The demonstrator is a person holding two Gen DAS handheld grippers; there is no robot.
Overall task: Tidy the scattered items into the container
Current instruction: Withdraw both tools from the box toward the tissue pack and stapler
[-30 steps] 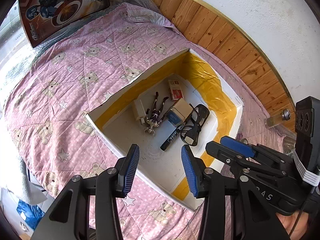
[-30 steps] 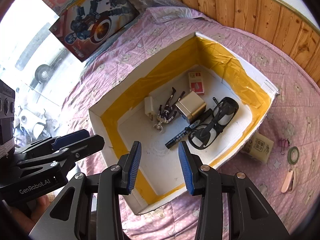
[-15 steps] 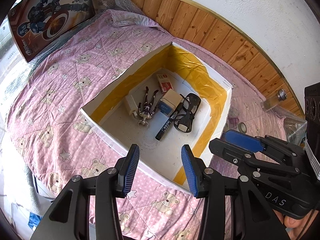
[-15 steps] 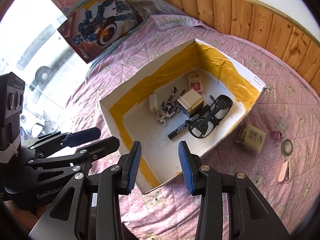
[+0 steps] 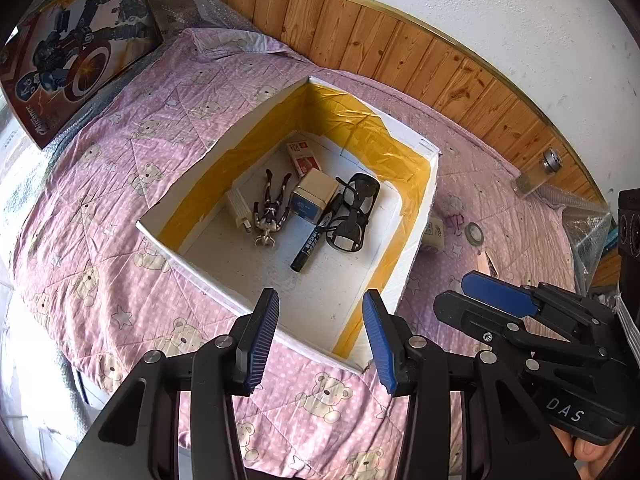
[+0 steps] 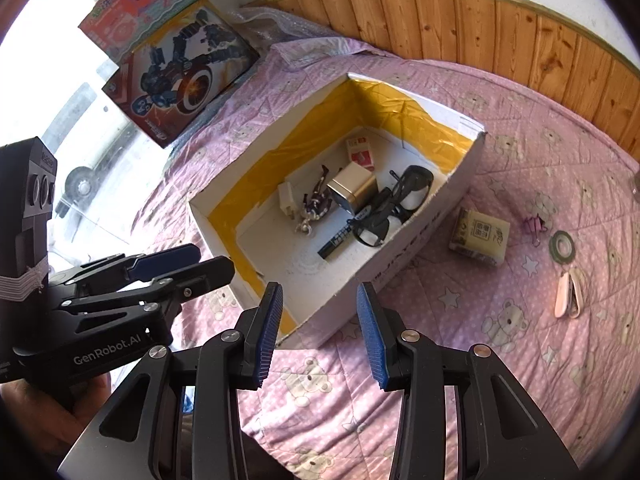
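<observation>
On the pink bear-print bed quilt [image 6: 520, 360] sits the white box [image 6: 404, 256], lined inside with yellow tape, and we hold both grippers above its near edge. Our left gripper [image 5: 320, 336] has its blue fingers [image 5: 262, 336] spread wide with nothing between them; our right gripper [image 6: 320, 330] is likewise spread wide and holds nothing. In the right wrist view the left gripper shows at the left of the box, gripped by a hand [image 6: 48, 416].

Inside the box lie a red-and-white pack [image 6: 360, 154], a small gold-coloured box [image 6: 354, 190], a dark toy figure [image 6: 316, 204], a white charger [image 6: 287, 200], a black marker [image 6: 340, 238] and black glasses [image 6: 394, 210]. The marker touches the glasses' frame, and the figure lies between the charger and the gold box.

Outside, on the quilt to the right of the box, we see a tan packet [image 6: 480, 236] just beside its wall, then a pink binder clip [image 6: 536, 226], a roll of green tape [image 6: 562, 245] and a pale pink clip-like thing [image 6: 568, 294], all apart from one another. Toy cartons [image 6: 180, 68] lean at the far left, by the wooden headboard [image 6: 480, 24].
</observation>
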